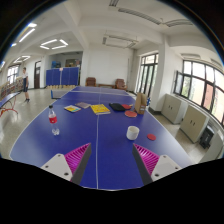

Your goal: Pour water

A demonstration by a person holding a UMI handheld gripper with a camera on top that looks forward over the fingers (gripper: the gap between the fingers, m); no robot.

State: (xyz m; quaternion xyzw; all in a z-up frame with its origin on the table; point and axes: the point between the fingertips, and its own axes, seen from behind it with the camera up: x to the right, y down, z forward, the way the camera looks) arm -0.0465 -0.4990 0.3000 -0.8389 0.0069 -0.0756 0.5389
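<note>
A clear water bottle (pixel 53 121) with a red cap and red label stands upright on the blue table-tennis table (pixel 100 140), beyond and left of my left finger. A white cup (pixel 133 132) stands on the table just beyond my right finger. My gripper (pixel 112 158) is open and empty, its two pink pads (pixel 78 157) wide apart over the near part of the table. Nothing sits between the fingers.
Farther along the table lie a yellow flat item (pixel 72 108), a yellow-green one (pixel 100 109), a dark box (pixel 118 106) and small red items (pixel 131 114), with one near the right edge (pixel 152 137). Cabinets (pixel 188 118) line the right wall under windows.
</note>
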